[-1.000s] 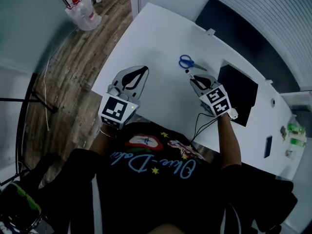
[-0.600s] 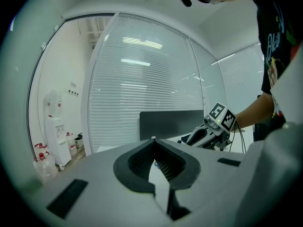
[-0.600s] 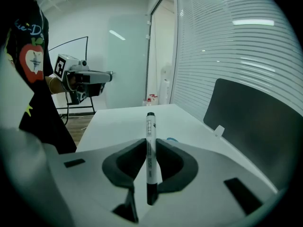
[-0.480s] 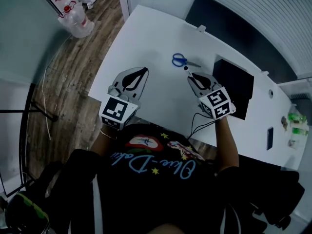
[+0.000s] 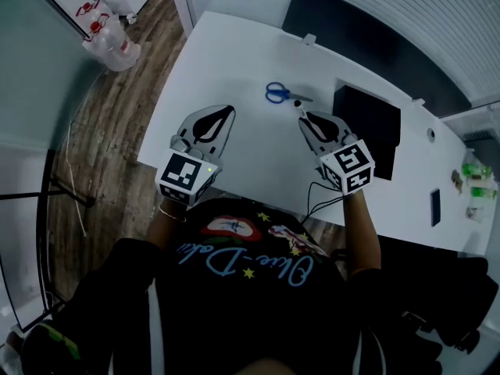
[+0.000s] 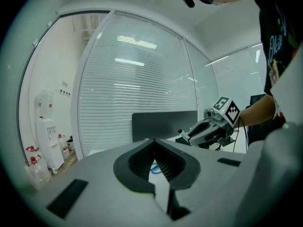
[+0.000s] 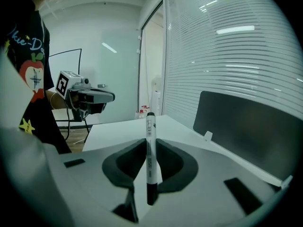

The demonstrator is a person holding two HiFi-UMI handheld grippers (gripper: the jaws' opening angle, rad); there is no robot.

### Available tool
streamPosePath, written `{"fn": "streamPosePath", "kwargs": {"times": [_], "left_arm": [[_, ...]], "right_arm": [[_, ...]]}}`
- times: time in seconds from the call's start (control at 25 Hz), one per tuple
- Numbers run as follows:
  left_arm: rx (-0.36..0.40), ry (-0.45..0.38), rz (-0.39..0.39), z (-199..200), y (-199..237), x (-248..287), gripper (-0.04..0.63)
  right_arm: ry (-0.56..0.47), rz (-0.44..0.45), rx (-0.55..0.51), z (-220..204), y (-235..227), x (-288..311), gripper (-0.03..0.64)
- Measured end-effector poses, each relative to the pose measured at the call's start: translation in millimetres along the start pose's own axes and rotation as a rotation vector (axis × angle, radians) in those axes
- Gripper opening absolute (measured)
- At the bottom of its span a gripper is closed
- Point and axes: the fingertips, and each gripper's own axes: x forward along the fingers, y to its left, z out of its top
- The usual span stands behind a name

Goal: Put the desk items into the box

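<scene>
White room, slatted blinds on the window side, wood floor well left of the box with clear water bottles standing on it. Broad white table carrying the box toward its right part. Long dark panel upright behind the box, along the far table edge.

Black box, low and rectangular, dark inside, contents not to be made out from any view.

Left gripper well left of the box, over the near left corner of the table, fingers brought together at the tips with nothing between them.

Right gripper just left of the box, fingers partly closed and clamped on a marker.

Blue-handled scissors flat on the table, left of the box and just beyond the right gripper's tips, not in the box.

Small dark slab flat on the table, right of the box and apart from it.

Marker crosswise between the pads, white barrel, black cap at the near end, far end poking past the fingers, off the table and outside the box.
</scene>
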Motion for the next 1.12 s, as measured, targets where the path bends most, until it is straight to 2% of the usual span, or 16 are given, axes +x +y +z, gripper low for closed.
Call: {"fn": "streamPosePath", "kwargs": {"times": [0.24, 0.56, 0.88, 1.12], "left_arm": [[0.017, 0.011, -0.016, -1, -1, 5, 0.008], [0.039, 0.008, -0.072, 5, -10, 14, 0.008], [0.051, 0.005, -0.086, 7, -8, 13, 0.008], [0.103, -0.001, -0.097, 17, -10, 11, 0.008]], "right_arm": [[-0.063, -0.038, 0.056, 8, -3, -15, 0.074], [-0.128, -0.081, 0.096, 19, -5, -36, 0.074], [-0.193, -0.108, 0.12, 35, -2, -48, 0.074], [-0.207, -0.122, 0.141, 40, 0, -53, 0.074]]}}
